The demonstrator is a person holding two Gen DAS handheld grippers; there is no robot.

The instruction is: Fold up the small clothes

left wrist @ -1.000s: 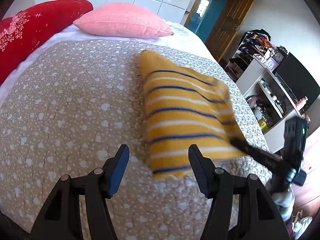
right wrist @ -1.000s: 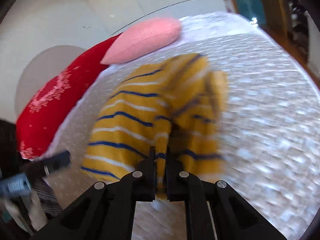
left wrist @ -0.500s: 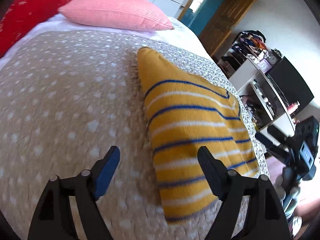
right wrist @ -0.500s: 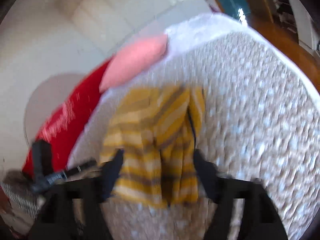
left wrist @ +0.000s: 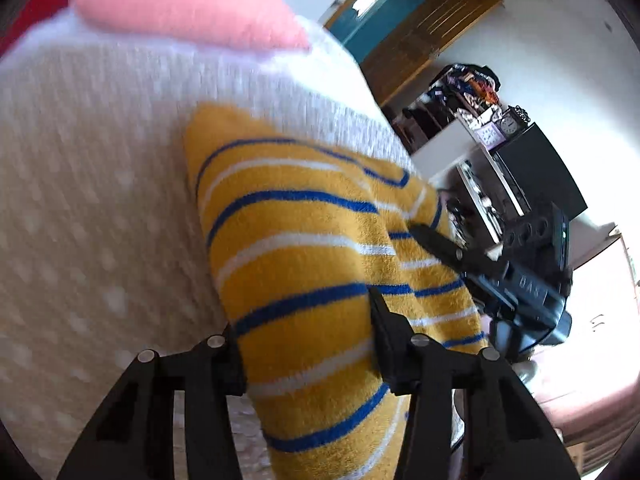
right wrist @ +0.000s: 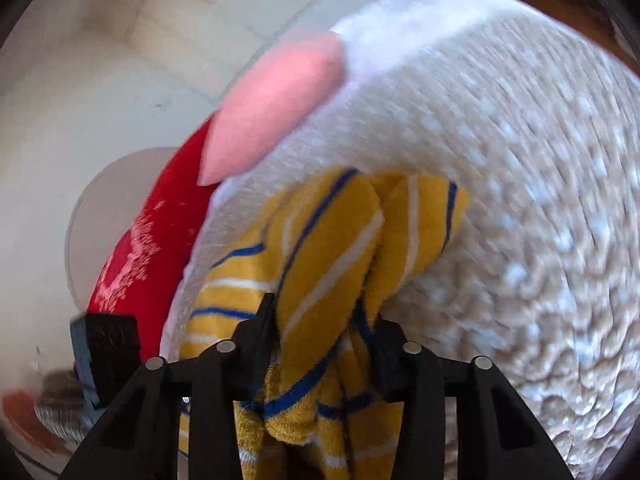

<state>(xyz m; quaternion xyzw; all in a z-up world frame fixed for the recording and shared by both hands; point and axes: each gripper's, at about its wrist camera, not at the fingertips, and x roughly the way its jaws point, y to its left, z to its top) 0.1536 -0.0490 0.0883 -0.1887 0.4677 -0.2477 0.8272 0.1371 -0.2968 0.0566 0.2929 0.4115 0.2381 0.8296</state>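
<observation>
Getting ready to fold the yellow striped cloth [left wrist: 304, 264] on the bed cover [left wrist: 92, 200].

Lying across the bed, at about 5 o'clock from the pink pillow [left wrist: 188, 8] – bunched, not flat. Sitting in the gap of the left gripper [left wrist: 306, 330], jaws apart on either side of a thick fold, not pinching yet. Sitting in the gap of the right gripper [right wrist: 320, 324] too, jaws apart around a lumpy wad at 6 o'clock in its view. Closing on so many layers could go wrong – maybe grabbing the wrong layer, or dragging the whole bundle crooked. Soft, fluffy cloth, likely slipping free if pinched only at the edge.
</observation>
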